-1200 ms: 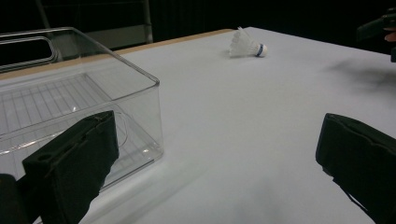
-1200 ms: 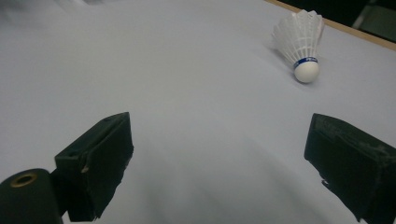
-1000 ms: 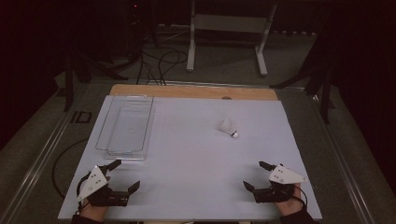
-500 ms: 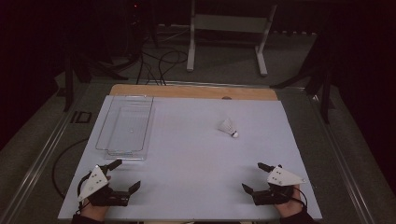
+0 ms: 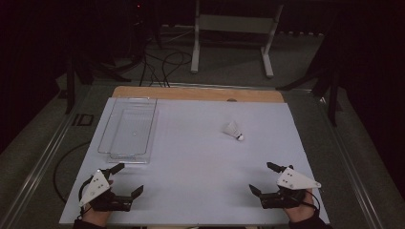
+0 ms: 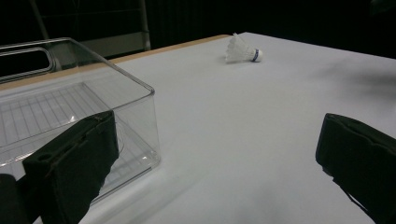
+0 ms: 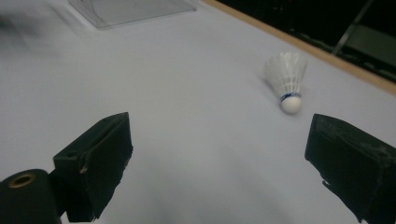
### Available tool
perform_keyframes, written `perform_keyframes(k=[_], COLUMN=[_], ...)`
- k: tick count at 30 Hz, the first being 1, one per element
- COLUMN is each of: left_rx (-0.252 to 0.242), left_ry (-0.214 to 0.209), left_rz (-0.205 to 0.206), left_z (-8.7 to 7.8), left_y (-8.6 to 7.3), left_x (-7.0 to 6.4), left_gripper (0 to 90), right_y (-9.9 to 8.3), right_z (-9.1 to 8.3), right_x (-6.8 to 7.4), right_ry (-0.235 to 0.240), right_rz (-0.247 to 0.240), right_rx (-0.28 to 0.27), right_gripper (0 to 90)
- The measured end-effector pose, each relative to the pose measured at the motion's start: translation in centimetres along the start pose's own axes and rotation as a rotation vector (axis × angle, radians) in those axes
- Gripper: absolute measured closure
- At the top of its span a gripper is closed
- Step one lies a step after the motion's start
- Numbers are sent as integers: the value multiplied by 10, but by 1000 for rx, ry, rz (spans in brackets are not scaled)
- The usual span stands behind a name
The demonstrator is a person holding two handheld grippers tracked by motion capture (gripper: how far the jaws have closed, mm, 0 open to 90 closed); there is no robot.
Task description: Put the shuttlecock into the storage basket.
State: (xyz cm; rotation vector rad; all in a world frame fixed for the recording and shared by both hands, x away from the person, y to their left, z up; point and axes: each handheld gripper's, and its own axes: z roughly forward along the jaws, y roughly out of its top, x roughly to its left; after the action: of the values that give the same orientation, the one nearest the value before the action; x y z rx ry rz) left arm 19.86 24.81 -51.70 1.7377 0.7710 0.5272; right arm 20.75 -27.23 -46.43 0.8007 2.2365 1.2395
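Shuttlecock (image 5: 233, 130) lies far right on the table (image 5: 200, 162), well apart from the tray (image 5: 128, 128) at far left. My left gripper (image 5: 128, 179) and right gripper (image 5: 261, 177) rest near, jaws apart; the right has barely crept left, so no reach has begun.
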Motion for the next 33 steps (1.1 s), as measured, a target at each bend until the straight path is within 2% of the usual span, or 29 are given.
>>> perform_keyframes(k=[5,10,14,28,33], left_rx=[1,-3,-2,0,-2], left_ry=[0,-2,-1,-3,-5], left_rz=[3,6,3,5,2], left_z=[0,0,0,0,0], left_y=[0,0,0,0,0], left_x=[0,-1,-1,-1,-1], left_gripper=[0,0,0,0,0], right_y=[16,34,46,70,80], right_z=[-9,-18,-21,-19,-14], right_x=[-2,-9,-14,-30,-35], right_ry=[-13,-17,-36,-50,-61], right_rz=[-26,-18,-36,-46,-63], right_rx=[-7,-29,-29,-27,-3], right_gripper=[77,77,77,77,77])
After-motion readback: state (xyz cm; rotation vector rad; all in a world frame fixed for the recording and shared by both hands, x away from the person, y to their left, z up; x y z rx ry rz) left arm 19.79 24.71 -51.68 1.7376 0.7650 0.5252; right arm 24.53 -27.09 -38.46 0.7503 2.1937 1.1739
